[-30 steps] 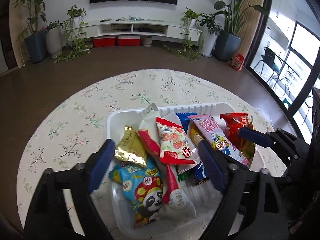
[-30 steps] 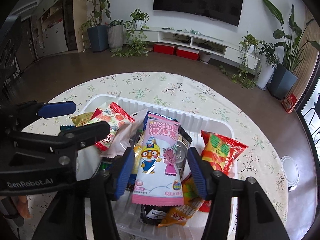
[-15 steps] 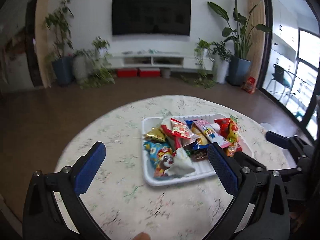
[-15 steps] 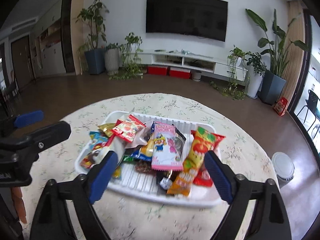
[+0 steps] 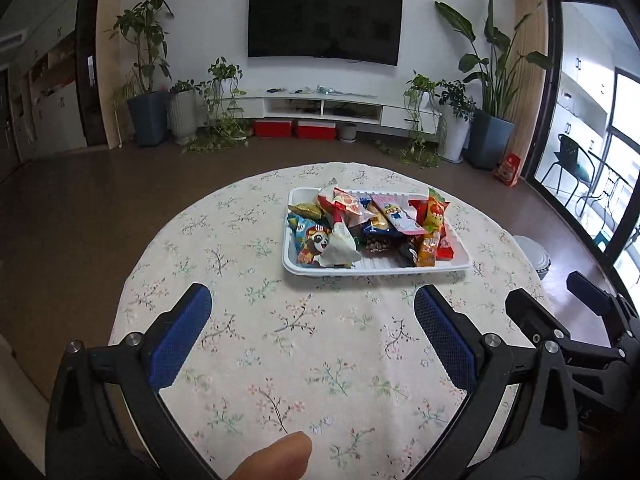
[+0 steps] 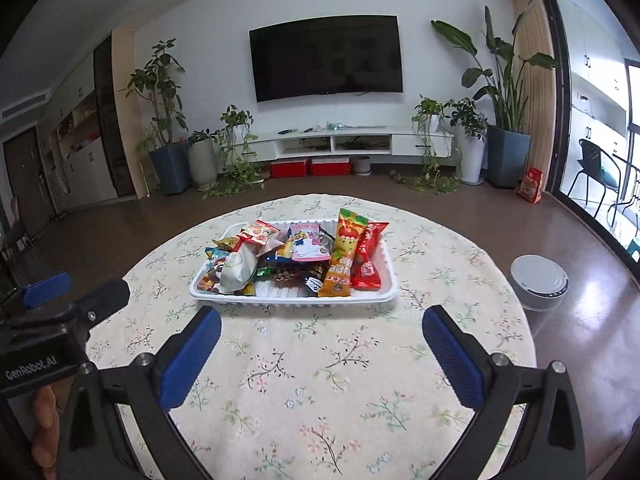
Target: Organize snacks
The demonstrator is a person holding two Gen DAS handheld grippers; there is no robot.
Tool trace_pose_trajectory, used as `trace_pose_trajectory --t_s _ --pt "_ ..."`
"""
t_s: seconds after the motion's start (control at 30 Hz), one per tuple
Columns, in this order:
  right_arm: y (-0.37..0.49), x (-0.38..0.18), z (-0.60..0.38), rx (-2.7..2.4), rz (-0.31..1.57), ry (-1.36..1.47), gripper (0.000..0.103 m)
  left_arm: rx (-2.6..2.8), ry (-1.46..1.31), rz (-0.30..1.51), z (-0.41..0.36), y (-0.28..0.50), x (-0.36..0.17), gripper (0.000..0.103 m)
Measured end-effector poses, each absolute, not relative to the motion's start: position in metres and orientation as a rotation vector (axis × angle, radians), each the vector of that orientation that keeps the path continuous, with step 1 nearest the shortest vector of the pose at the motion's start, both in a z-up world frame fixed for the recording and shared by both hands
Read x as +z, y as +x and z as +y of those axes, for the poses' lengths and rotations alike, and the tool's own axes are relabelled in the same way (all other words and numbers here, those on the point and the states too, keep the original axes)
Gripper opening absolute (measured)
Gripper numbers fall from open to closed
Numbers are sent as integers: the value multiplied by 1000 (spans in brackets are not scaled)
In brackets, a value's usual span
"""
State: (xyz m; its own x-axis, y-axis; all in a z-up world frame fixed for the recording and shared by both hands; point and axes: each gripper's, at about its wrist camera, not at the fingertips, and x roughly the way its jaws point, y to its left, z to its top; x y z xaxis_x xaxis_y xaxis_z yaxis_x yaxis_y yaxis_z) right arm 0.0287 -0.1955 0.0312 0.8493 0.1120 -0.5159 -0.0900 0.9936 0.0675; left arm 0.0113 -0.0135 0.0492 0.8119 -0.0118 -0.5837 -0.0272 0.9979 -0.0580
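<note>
A living room with a wall-mounted television, potted plants and a low white media shelf lies behind a round table covered in a floral cloth. On the far half of the table, nearer its far edge than the near one, sits a white plastic tray heaped with wrapped snacks: an orange stick packet and a red packet along its right side, a pink cartoon packet in the middle, a white pouch and a panda packet toward its left end.

The left gripper hangs over the near part of the table with its jaws spread wide and nothing between them; its jaws have just been opening. The right gripper is likewise spread wide and empty, its jaws also having just been opening, and it too is well short of the tray. A fingertip shows at the bottom of the left view.

The task looks close to done. The risks lie in the loose pile: packets overlap and lean on one another, so a nudge to the tray's rim could tip the stick packet over the right side. The light tray would likely slide on the cloth if bumped, and a finger catching the cloth could drag everything toward the table's edge.
</note>
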Motion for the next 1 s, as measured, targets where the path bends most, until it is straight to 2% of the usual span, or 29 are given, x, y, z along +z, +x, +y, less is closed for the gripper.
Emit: trace_pose_trajectory --t_s 1.0 --pt "-9 32 -198 18 626 2 103 -6 -34 702 -19 0 42 103"
